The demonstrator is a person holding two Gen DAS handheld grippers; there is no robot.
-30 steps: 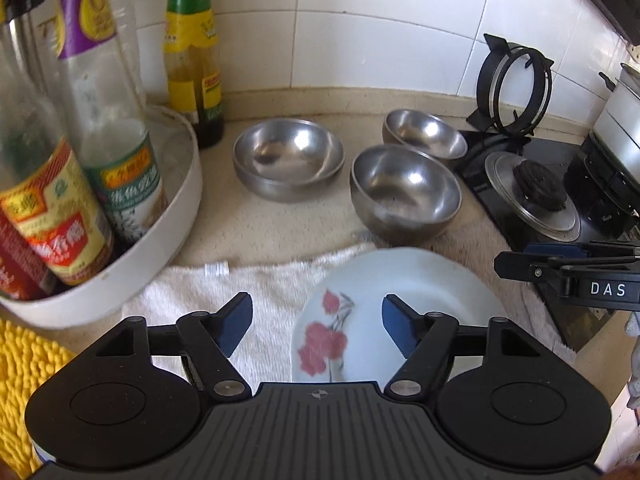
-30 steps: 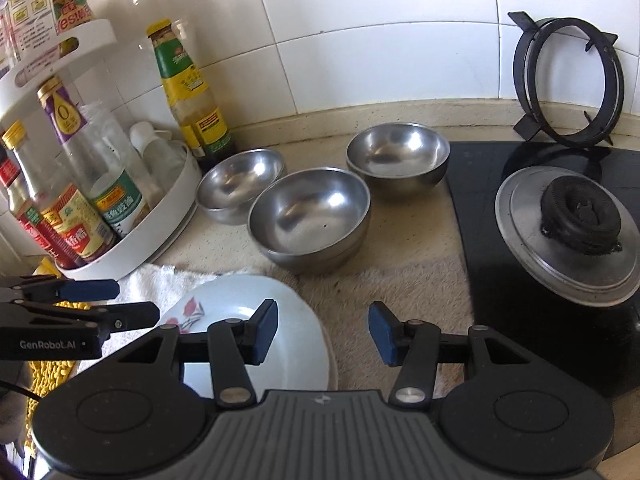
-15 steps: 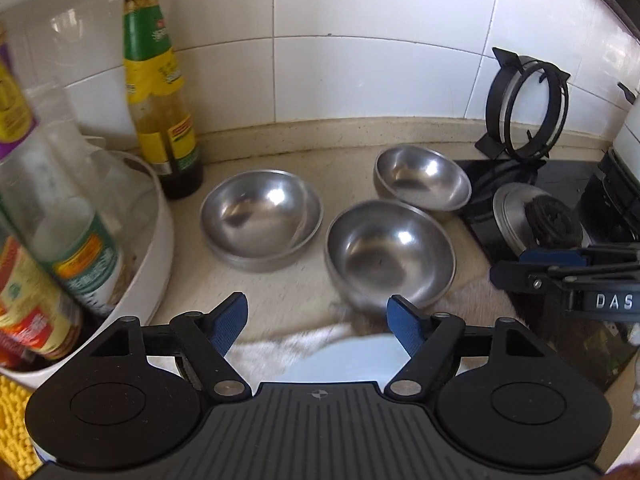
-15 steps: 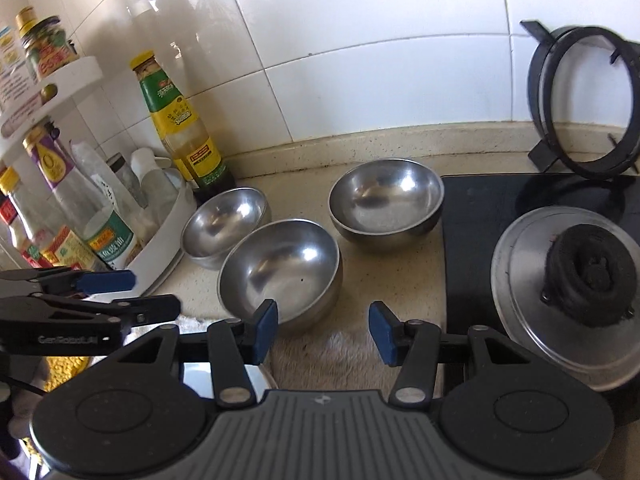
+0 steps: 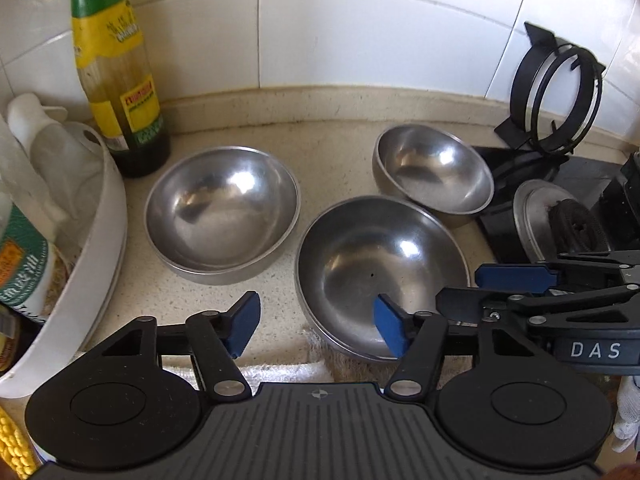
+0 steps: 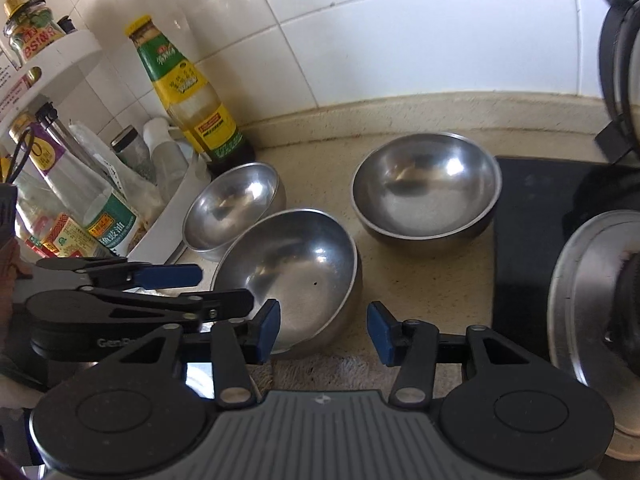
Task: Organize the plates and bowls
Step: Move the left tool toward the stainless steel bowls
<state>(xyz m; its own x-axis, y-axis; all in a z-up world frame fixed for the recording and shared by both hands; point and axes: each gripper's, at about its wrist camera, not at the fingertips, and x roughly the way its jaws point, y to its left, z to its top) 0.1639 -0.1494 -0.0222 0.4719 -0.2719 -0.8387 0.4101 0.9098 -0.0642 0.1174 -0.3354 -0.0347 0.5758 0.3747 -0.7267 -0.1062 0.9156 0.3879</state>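
Speckled beige stone tabletop (image 5: 340, 152), white glazed wall tiles behind.

Change vs. 1 s and 0.5 s ago: both cameras have come forward and lower. The floral plate seen 1 s ago is out of the left view; bowls now fill the frame.

Near: left claw (image 5: 316, 326), blue pads spread wide, released, holding nothing. Its right-hand pad sits over the near rim of the nearest steel bowl (image 5: 380, 272); contact cannot be judged. White terry towel (image 5: 280, 372) shows just under the claw, fuzzy edge against that bowl's base. Right claw (image 6: 324, 330) likewise spread, empty; its left-hand pad overlaps the same bowl (image 6: 292, 272), the right-hand pad over bare tabletop. Each claw shows in the other's view, close beside it.

Mid: three round bowls, brushed stainless, hemispherical, all upright and empty. Left bowl (image 5: 222, 210) appears as two nested, a second rim showing below the first. Far-right bowl (image 5: 434, 170) stands beside the black glass hob (image 6: 532, 208). Nearest bowl and far-right bowl are just apart.

Far: white plastic condiment tray (image 5: 100, 248), curved wall, holding bottles; a green-and-yellow labelled sauce bottle (image 5: 118, 80) stands on the tabletop at the wall. Black wire pan support (image 5: 560, 96) leans against the tiles; round metal burner plate (image 6: 580, 300) on the hob.
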